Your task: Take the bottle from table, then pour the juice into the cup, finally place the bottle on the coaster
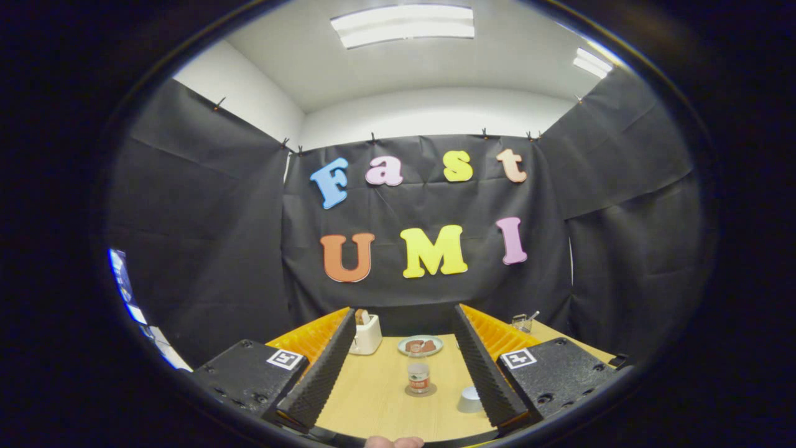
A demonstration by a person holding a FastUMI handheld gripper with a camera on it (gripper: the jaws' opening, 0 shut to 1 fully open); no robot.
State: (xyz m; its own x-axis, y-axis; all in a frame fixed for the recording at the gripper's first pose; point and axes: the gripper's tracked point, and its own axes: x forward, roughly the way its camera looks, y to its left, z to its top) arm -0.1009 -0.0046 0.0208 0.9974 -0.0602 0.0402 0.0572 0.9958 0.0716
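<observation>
Pale wood tabletop [373,398] below, seen between two spread fingers [323,373]. Gripper [401,364] wide apart, pinching nothing, held above the tabletop and aimed toward the back wall.

Bottle [418,376] upright at about 12 o'clock from the fingertips, midway between the two fingers, touching neither. Clear, short, with a reddish label band near its base. Standing on a round brownish coaster [420,391], whose rim shows around the bottle's foot.

Cup [471,400] at about 2 o'clock, pale grey, close against the inner side of the right-hand finger, nearer than the bottle. Cannot tell whether upright or turned over, nor whether any juice inside.

Plate [420,346] farther out at 12 o'clock, beyond the bottle, light green rim, something reddish-brown lying on it. White toaster [365,335] at about 11 o'clock, beside the left-hand finger's far end, with a brown slice poking out of the top. Small wire rack [521,322] at roughly 1 o'clock, past the right-hand finger, near the far edge of the tabletop, with a thin handle sticking out of it.

Fingertip of a hand [393,442] at 6 o'clock, just behind the gripper.
</observation>
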